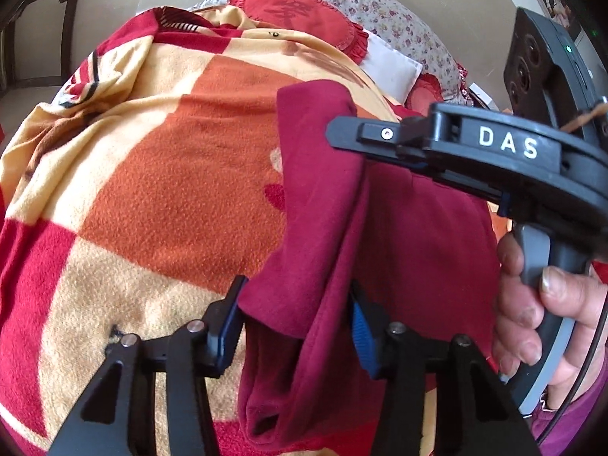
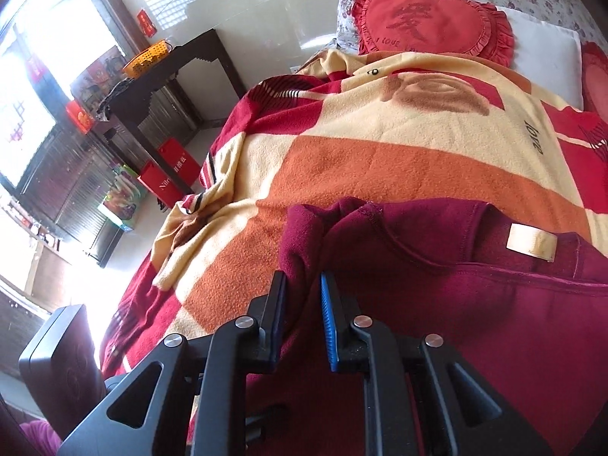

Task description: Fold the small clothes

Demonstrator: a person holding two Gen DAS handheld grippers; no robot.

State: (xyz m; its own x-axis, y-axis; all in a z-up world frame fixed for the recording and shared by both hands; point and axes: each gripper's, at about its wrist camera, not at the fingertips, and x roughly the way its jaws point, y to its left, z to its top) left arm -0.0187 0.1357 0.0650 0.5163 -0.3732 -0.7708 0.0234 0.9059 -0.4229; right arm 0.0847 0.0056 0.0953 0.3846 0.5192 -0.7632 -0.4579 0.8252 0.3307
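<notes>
A maroon fleece garment (image 1: 326, 205) lies on a checked orange, cream and red blanket (image 1: 159, 174) on a bed. My left gripper (image 1: 294, 315) has its jaws fairly wide, with a hanging fold of the garment between them. My right gripper (image 1: 342, 129) shows in the left wrist view, reaching over the garment's upper part, hand on its trigger. In the right wrist view my right gripper (image 2: 302, 304) is closed on a bunched edge of the garment (image 2: 437, 273), near the neckline and a cream label (image 2: 532, 245).
A red heart cushion (image 2: 429, 22), a white pillow (image 2: 543, 57) and a floral pillow (image 1: 380, 11) lie at the bed's head. A dark wooden table (image 2: 182, 76) with an orange basket (image 2: 146, 57) stands left of the bed, with red bags (image 2: 171, 174) on the floor.
</notes>
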